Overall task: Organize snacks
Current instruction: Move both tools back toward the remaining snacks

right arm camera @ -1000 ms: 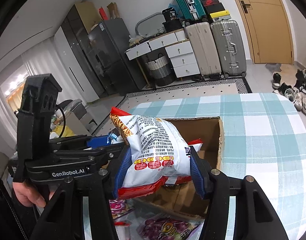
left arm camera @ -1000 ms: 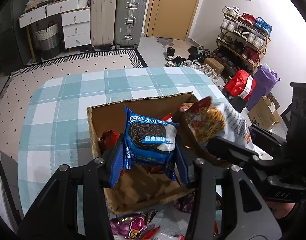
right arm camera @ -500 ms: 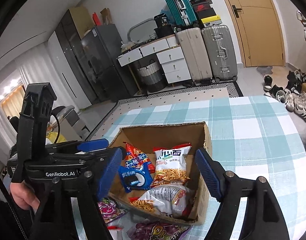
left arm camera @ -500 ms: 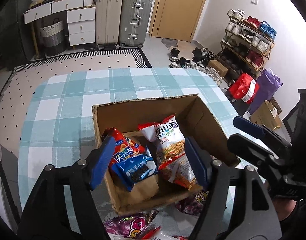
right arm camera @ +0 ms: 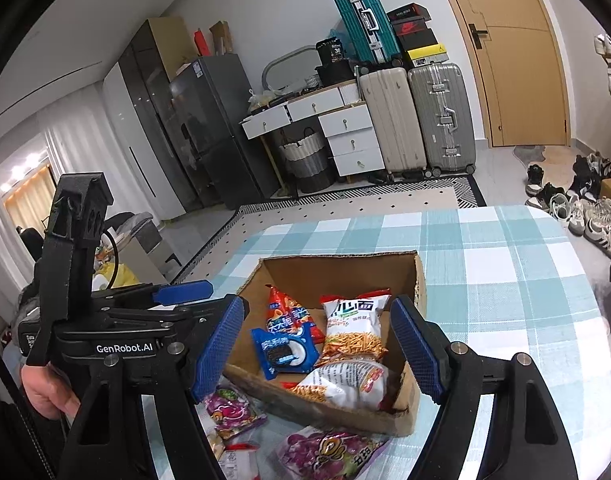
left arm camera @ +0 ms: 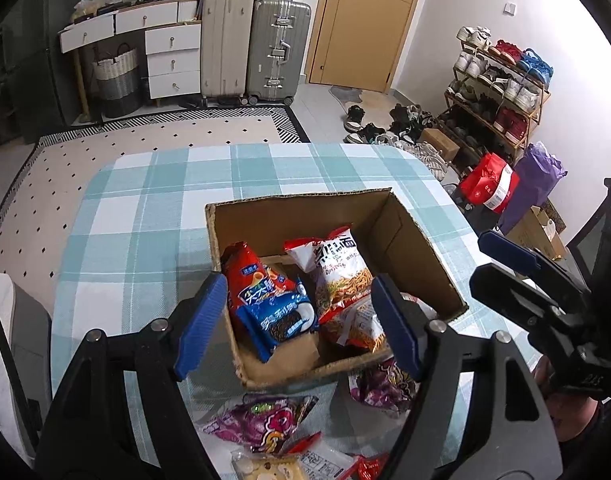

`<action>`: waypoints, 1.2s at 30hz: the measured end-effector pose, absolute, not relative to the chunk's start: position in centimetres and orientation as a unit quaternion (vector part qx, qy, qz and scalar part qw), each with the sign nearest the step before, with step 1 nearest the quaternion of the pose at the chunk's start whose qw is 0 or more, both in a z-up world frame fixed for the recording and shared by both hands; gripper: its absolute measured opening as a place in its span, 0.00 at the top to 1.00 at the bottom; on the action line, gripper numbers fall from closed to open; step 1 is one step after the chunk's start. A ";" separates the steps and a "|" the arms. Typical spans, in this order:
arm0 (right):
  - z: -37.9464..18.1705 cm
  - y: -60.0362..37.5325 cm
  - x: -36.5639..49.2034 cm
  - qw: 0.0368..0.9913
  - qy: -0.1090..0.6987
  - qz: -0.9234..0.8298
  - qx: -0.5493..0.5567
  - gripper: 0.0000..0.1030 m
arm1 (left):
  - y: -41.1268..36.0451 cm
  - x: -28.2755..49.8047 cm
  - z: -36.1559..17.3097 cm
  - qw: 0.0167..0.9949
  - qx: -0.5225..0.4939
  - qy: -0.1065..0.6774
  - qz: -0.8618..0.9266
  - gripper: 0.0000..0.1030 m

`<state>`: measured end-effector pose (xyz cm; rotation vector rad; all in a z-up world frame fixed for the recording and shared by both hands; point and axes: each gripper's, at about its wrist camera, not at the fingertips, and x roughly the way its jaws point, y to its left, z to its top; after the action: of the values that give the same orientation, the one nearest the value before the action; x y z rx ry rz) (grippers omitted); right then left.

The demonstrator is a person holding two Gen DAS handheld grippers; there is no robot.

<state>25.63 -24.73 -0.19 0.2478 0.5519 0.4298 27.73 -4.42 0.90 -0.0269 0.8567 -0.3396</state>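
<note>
The left gripper (left arm camera: 299,322) stood with its jaws apart and nothing between them; they had just been opening, and the blue Oreo pack (left arm camera: 281,320) lay below it in the cardboard box (left arm camera: 417,248), propped on a red snack bag (left arm camera: 251,276). The right gripper (right arm camera: 317,346) was likewise parted and empty, above a white noodle-snack bag (right arm camera: 345,382) at the box's near wall and an upright bag of the same kind (right arm camera: 351,332) behind it. Outward from both, toward the person, the unsorted snacks lay on the checked table (left arm camera: 145,216) outside the box: a purple candy bag (left arm camera: 265,420) just below the left gripper, its long axis crosswise, and another purple bag (right arm camera: 325,450) under the right. A clear-wrapped item (left arm camera: 265,468), possibly biscuits, sat at the edge. Each hand probably had a purple bag nearest.
</note>
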 end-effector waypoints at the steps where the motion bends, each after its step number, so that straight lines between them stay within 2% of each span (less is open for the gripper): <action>1: -0.1 -24.7 25.4 0.932 0.269 0.211 0.120 0.24 | -4.3 27.5 1.0 0.896 -0.012 0.413 -0.163 0.27; 5: 0.2 -24.3 24.0 0.933 0.265 0.215 0.116 0.18 | -3.7 25.8 1.5 0.899 -0.012 0.408 -0.158 0.22; 16: 0.4 -23.0 19.5 0.936 0.261 0.216 0.100 0.13 | -2.2 20.6 1.6 0.906 -0.005 0.399 -0.140 0.18; 19: 0.2 -22.6 18.2 0.936 0.264 0.211 0.097 0.11 | -1.7 19.3 1.3 0.905 -0.009 0.401 -0.139 0.13; 24: -0.2 -21.8 15.8 0.941 0.269 0.193 0.077 0.08 | -0.6 17.0 0.8 0.908 -0.013 0.399 -0.127 0.11; 28: -0.6 -21.6 14.3 0.942 0.269 0.185 0.074 0.06 | 0.0 15.1 0.6 0.912 -0.015 0.392 -0.119 0.01; 36: -1.5 -21.0 11.7 0.943 0.274 0.181 0.056 0.05 | 0.1 12.0 0.0 0.914 -0.005 0.390 -0.109 0.01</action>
<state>11.65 -20.99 -1.46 0.1133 0.5586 0.3680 11.97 0.07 0.03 -0.0095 0.8024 -0.2250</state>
